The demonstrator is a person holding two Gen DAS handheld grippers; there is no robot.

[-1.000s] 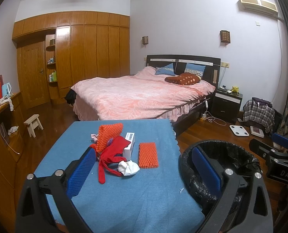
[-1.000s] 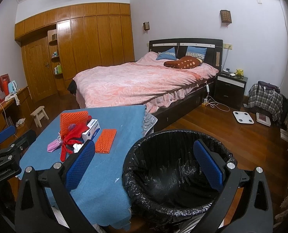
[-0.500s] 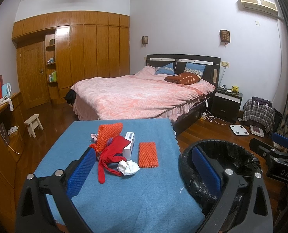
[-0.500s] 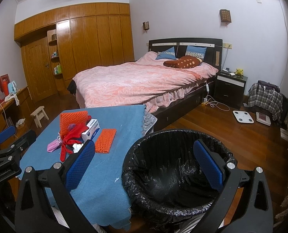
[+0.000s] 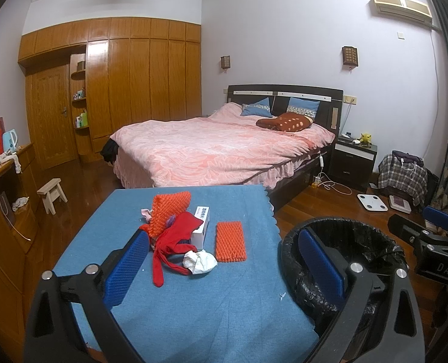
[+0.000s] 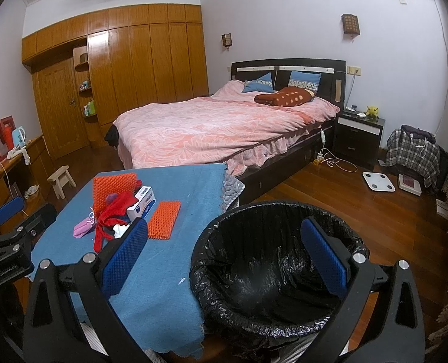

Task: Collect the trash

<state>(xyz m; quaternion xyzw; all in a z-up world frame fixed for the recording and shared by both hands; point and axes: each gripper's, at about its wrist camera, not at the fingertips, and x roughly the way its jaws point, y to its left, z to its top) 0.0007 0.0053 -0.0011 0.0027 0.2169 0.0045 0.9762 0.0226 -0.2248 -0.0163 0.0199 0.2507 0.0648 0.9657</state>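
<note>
A blue-clothed table (image 5: 193,302) carries a pile: a crumpled white tissue (image 5: 200,261), a red cloth (image 5: 175,242), two orange foam nets (image 5: 230,241) (image 5: 168,210), a white box (image 5: 201,225) and a small pink item (image 6: 83,228). To the table's right stands a bin lined with a black bag (image 6: 272,260). My left gripper (image 5: 224,264) hovers open over the table's near side, short of the pile. Above the bin hangs my right gripper (image 6: 224,260), open and holding nothing. Each gripper shows at the edge of the other's view.
A bed with a pink cover (image 5: 217,148) lies beyond the table. A wooden wardrobe (image 5: 127,90) lines the back wall, with a small stool (image 5: 52,193) and a sideboard (image 5: 0,199) at left. A nightstand (image 5: 352,160), a scale (image 5: 372,202) and cables sit on the wood floor at right.
</note>
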